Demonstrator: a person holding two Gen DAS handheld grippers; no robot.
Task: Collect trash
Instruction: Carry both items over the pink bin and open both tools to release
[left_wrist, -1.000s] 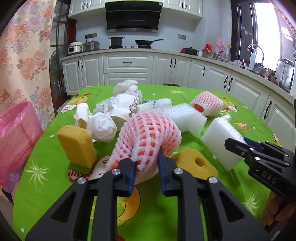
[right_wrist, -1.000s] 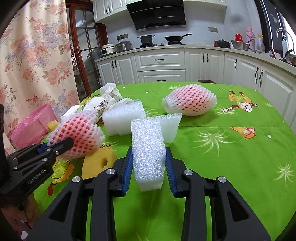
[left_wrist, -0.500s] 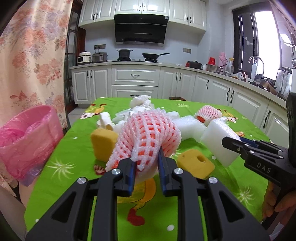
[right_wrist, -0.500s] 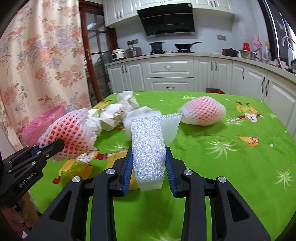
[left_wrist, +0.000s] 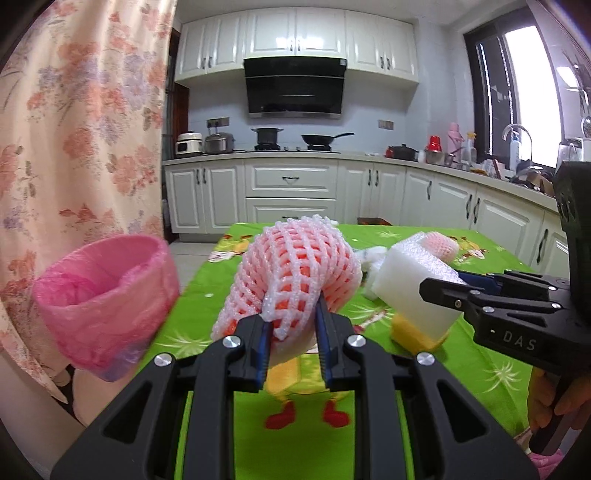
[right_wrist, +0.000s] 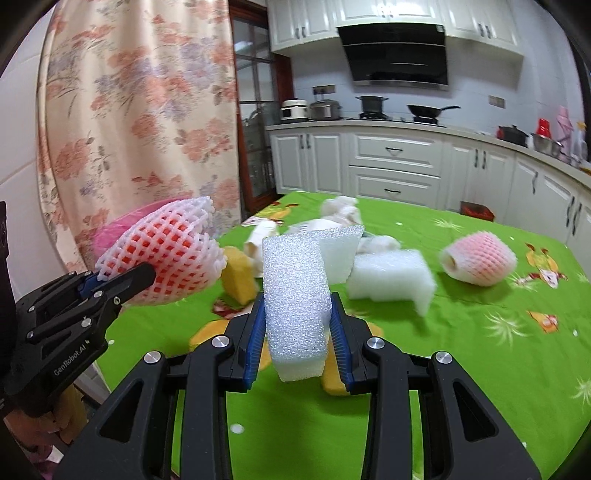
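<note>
Gripping a pink foam fruit net (left_wrist: 295, 280), left gripper (left_wrist: 291, 332) points slightly down, raised over green table (left_wrist: 480, 369), pink-lined bin (left_wrist: 107, 299) near left. Right gripper (right_wrist: 297, 332) clamps white foam block (right_wrist: 295, 295), also raised, angled downward; more trash far behind.

Table (right_wrist: 480, 369), covered by a bright green cloth printed with cartoon figures and pale starbursts. Lying on it: white stepped foam block (right_wrist: 391, 277); pink foam fruit net (right_wrist: 480, 258), on its side, well right of the block; yellow sponge (right_wrist: 238, 275); crumpled white paper (right_wrist: 340, 208), blurred, possibly several pieces, toward the far edge.
</note>
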